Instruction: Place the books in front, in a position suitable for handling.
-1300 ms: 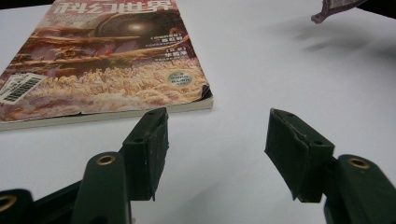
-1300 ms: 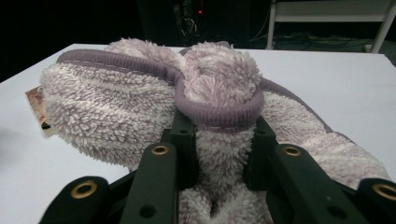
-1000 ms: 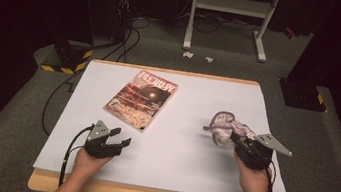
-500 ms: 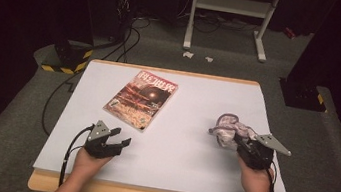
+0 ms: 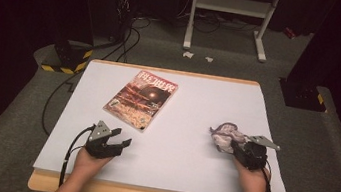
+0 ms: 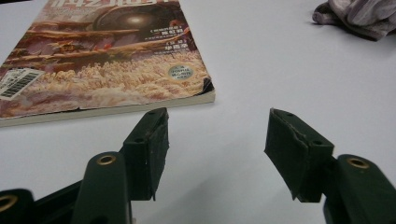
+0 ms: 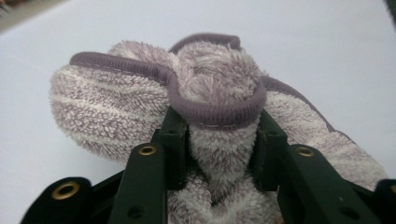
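The right gripper (image 7: 219,140) stands near the table's (image 5: 184,163) right edge with a fold of the fluffy lilac terry cloth with a purple corded hem (image 7: 140,102) between its jaws, which have just been opening though the pads still touch the pile. That weave and hem show in the right gripper view; the high view gives a pale crumpled heap (image 5: 226,134). The left gripper (image 6: 217,140), jaws apart and empty near the front edge, faces a glossy paperback magazine with a reddish cover (image 6: 102,65).

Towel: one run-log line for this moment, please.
right gripper: jaws just opening, towel between, on table | left gripper: open, empty | magazine: untouched
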The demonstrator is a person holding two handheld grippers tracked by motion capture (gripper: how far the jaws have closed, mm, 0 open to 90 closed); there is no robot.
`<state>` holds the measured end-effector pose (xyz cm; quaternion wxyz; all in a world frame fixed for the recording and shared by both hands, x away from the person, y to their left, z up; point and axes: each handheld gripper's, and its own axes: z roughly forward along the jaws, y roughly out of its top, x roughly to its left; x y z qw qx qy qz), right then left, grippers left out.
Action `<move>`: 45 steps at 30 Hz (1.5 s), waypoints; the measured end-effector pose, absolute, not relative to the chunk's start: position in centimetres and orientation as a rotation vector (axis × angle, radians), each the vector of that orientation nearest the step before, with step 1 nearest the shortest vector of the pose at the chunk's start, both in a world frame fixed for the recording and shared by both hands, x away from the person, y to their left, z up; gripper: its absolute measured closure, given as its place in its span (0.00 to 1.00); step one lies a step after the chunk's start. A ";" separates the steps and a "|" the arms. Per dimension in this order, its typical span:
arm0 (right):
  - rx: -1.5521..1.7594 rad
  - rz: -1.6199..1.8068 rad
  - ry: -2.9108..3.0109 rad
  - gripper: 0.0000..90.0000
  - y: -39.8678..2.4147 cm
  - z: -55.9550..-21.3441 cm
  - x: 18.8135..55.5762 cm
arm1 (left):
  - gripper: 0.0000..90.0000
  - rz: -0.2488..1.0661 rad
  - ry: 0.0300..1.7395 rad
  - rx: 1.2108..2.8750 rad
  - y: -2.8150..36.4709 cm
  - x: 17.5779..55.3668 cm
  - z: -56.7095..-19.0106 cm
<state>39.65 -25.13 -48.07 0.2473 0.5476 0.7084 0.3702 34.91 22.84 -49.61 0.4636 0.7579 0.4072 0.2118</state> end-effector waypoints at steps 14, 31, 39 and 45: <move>1.507 0.959 1.956 0.65 -24.9 -49.6 40.1 | 0.44 0.516 0.995 1.884 22.3 34.9 -49.8; 1.542 0.995 1.924 0.48 -25.5 -49.4 40.2 | 0.44 0.515 0.997 1.881 22.4 35.0 -49.8; 1.559 1.022 1.922 0.38 -25.9 -48.9 40.2 | 0.44 0.514 0.999 1.876 22.4 34.9 -49.8; 1.558 1.027 1.916 0.33 -25.8 -48.2 40.0 | 0.44 0.514 0.997 1.880 22.4 35.0 -49.8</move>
